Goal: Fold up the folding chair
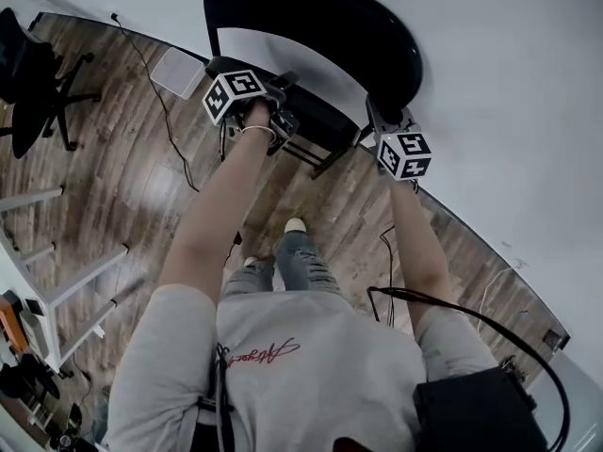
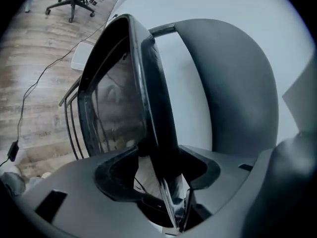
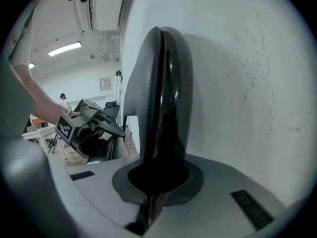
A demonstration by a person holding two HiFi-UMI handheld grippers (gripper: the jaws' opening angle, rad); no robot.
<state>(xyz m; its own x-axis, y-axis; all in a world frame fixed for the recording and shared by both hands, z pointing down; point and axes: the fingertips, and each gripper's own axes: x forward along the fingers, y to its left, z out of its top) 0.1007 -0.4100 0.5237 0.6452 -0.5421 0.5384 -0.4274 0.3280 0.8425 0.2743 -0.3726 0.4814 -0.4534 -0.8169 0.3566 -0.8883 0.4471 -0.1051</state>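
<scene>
The black folding chair stands against the white wall, its curved backrest (image 1: 311,22) uppermost and its seat (image 1: 316,121) tipped up below it. My left gripper (image 1: 273,116) is at the seat's left side. In the left gripper view the seat's rim (image 2: 151,98) runs down between the jaws of my left gripper (image 2: 158,170); they stand open, with floor showing in the gap left of the rim. My right gripper (image 1: 388,125) is at the backrest's right end. In the right gripper view the backrest's thin edge (image 3: 158,98) enters the jaws of my right gripper (image 3: 157,180), which are shut on it.
The white wall (image 1: 509,83) is close behind the chair. A black office chair (image 1: 38,73) and white table legs (image 1: 57,281) stand at the left. A cable (image 1: 160,97) and a white box (image 1: 177,72) lie on the wood floor. My feet (image 1: 294,226) are just in front of the chair.
</scene>
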